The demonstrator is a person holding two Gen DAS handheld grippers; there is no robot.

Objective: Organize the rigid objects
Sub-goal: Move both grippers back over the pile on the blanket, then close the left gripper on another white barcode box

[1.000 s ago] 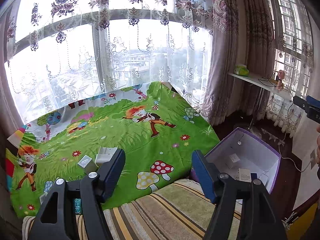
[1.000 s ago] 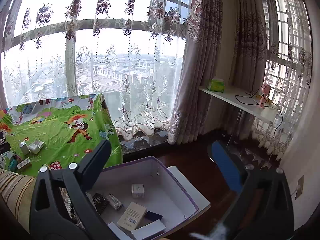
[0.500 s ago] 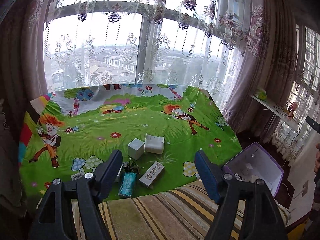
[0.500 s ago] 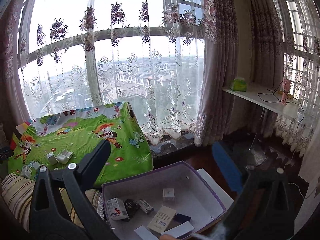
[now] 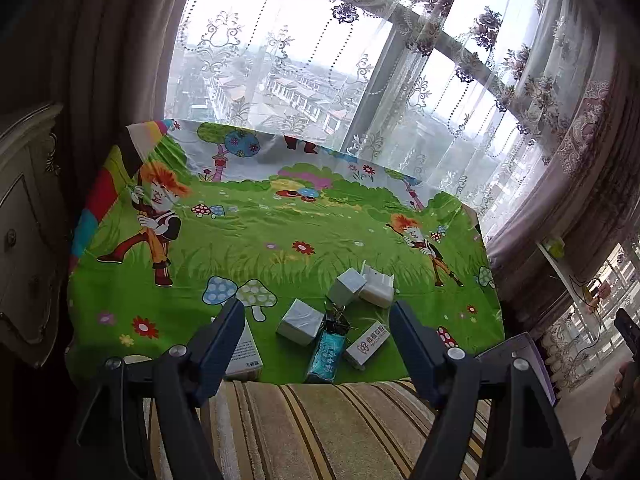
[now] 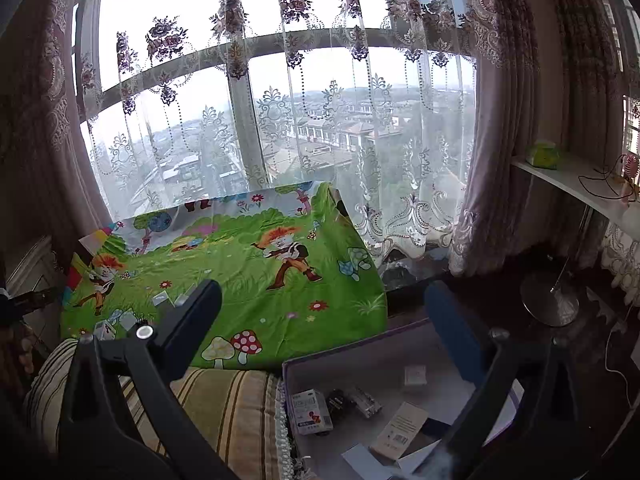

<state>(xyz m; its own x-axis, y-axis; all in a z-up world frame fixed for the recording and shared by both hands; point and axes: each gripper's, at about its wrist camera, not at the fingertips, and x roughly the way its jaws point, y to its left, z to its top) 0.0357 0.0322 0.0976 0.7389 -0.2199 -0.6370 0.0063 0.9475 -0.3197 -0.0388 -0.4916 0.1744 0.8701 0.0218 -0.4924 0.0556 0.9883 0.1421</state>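
Left wrist: left gripper [image 5: 318, 330] open, empty.

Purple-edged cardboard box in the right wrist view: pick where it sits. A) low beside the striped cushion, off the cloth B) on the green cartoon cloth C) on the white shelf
A: the purple-edged cardboard box sits beside the striped cushion, below the green cartoon cloth.

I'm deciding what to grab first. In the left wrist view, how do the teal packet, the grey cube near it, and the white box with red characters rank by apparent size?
1. grey cube, about tied with
2. teal packet, longer but narrower; I would not rank these two firmly.
3. white box with red characters, smallest.
All three lie close together, so nearness hardly skews this.
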